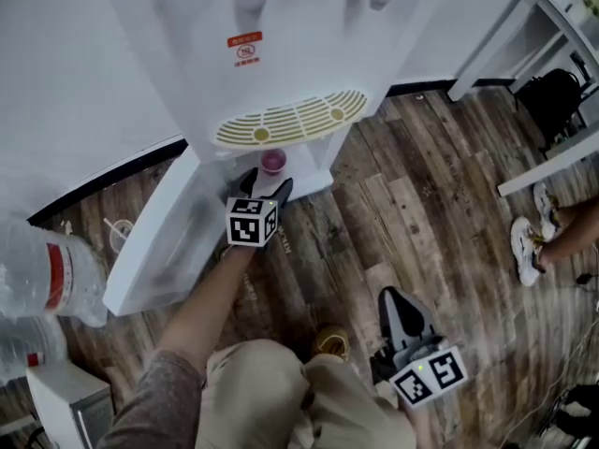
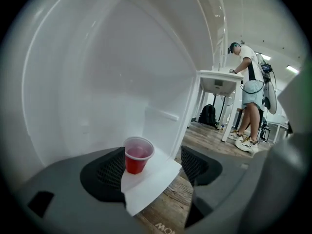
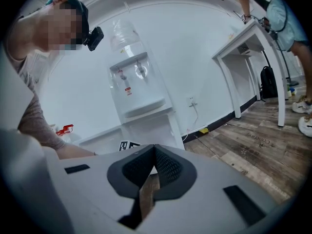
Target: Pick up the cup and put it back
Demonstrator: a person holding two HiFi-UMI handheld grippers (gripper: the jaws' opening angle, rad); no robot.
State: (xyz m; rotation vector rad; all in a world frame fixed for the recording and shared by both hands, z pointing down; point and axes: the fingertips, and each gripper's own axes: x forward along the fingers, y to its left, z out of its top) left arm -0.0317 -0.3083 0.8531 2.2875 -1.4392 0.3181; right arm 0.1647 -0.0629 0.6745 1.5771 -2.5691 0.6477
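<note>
The left gripper (image 1: 265, 183) hovers with jaws wide apart and empty at the water dispenser's (image 1: 281, 54) lower shelf (image 2: 146, 182). The right gripper (image 1: 393, 297), jaws together, is well back from the dispenser. The red cup (image 2: 138, 155) stands on that shelf, untouched.

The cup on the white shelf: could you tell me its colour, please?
The cup is red, seen most clearly in the left gripper view.

Bright, diffuse indoor light; shadows soft; white surfaces near blown out; gripper views fisheye, black vignetted corners, close foreground soft; head view slightly blurred
</note>
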